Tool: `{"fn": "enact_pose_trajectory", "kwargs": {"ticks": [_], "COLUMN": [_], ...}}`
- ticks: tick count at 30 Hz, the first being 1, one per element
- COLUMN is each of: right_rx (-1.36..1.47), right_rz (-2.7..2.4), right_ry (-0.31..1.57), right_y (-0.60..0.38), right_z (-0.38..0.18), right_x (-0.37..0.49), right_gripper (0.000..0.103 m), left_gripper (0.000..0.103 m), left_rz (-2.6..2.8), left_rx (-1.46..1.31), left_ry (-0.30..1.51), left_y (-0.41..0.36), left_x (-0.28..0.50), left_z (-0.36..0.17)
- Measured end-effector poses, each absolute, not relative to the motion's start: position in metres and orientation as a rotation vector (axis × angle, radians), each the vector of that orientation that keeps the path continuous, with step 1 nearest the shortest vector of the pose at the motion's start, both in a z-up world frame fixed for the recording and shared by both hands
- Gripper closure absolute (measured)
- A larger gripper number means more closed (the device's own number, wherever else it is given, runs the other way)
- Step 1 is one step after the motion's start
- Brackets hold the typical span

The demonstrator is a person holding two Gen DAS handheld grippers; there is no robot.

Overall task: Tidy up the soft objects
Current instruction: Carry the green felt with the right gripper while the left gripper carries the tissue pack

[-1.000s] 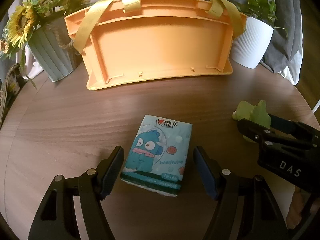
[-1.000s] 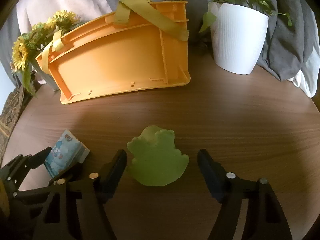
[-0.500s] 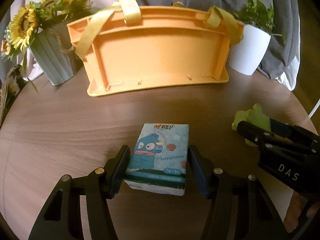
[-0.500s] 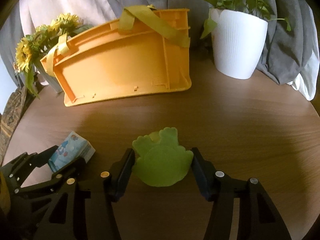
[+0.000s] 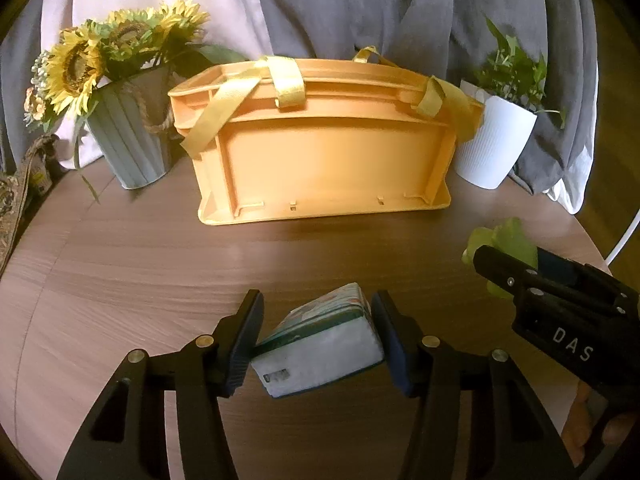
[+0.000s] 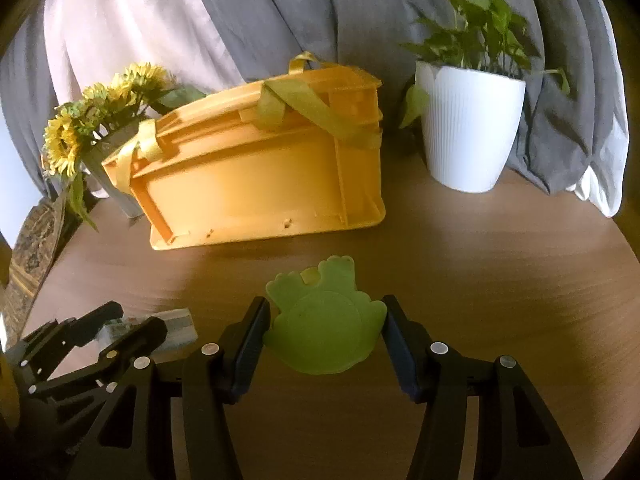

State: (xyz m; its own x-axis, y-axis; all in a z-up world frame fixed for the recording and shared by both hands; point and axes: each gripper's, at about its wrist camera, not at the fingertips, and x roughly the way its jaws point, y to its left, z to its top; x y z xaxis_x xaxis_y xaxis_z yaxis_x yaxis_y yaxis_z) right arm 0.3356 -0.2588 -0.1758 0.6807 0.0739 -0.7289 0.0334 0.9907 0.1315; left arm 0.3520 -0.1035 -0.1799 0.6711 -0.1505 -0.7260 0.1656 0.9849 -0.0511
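Note:
My left gripper (image 5: 316, 340) is shut on a tissue pack (image 5: 320, 344) with a blue cartoon print and holds it tilted above the wooden table (image 5: 140, 272). My right gripper (image 6: 326, 340) is shut on a green frog-shaped soft toy (image 6: 324, 330), lifted off the table. The toy (image 5: 502, 246) and right gripper also show at the right of the left wrist view. The left gripper and tissue pack (image 6: 176, 328) show at the lower left of the right wrist view. An orange basket (image 5: 320, 148) with yellow straps stands at the back, and its inside is hidden.
A grey vase of sunflowers (image 5: 120, 120) stands left of the basket. A white pot with a green plant (image 5: 496, 140) stands to its right. Grey and white cloth (image 5: 360, 8) hangs behind. The round table's edge curves close on the right (image 6: 600, 240).
Both grippers closed on their objects, the left on the tissue pack and the right on the green toy. Both then lifted and tipped up, so the basket now looks more side-on.

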Motion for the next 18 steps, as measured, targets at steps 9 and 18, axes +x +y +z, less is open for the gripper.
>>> {"fn": "enact_pose_trajectory", "kwargs": {"ticks": [9, 18], "right_rx": [0.143, 0.150], "right_rz": [0.028, 0.034], "right_ry": [0.801, 0.735], "right_y": [-0.252, -0.244], "right_z": [-0.164, -0.130], "right_x": [0.331, 0.331], "right_gripper": [0.045, 0.045], "left_gripper": [0.050, 0.050], "left_rz": [-0.173, -0.177], "left_rx": [-0.001, -0.019], "left_ry": [0.773, 0.686], "left_y": [-0.095, -0.084], "left_x": [0.348, 0.345], "left_z": [-0.159, -0.118]}}
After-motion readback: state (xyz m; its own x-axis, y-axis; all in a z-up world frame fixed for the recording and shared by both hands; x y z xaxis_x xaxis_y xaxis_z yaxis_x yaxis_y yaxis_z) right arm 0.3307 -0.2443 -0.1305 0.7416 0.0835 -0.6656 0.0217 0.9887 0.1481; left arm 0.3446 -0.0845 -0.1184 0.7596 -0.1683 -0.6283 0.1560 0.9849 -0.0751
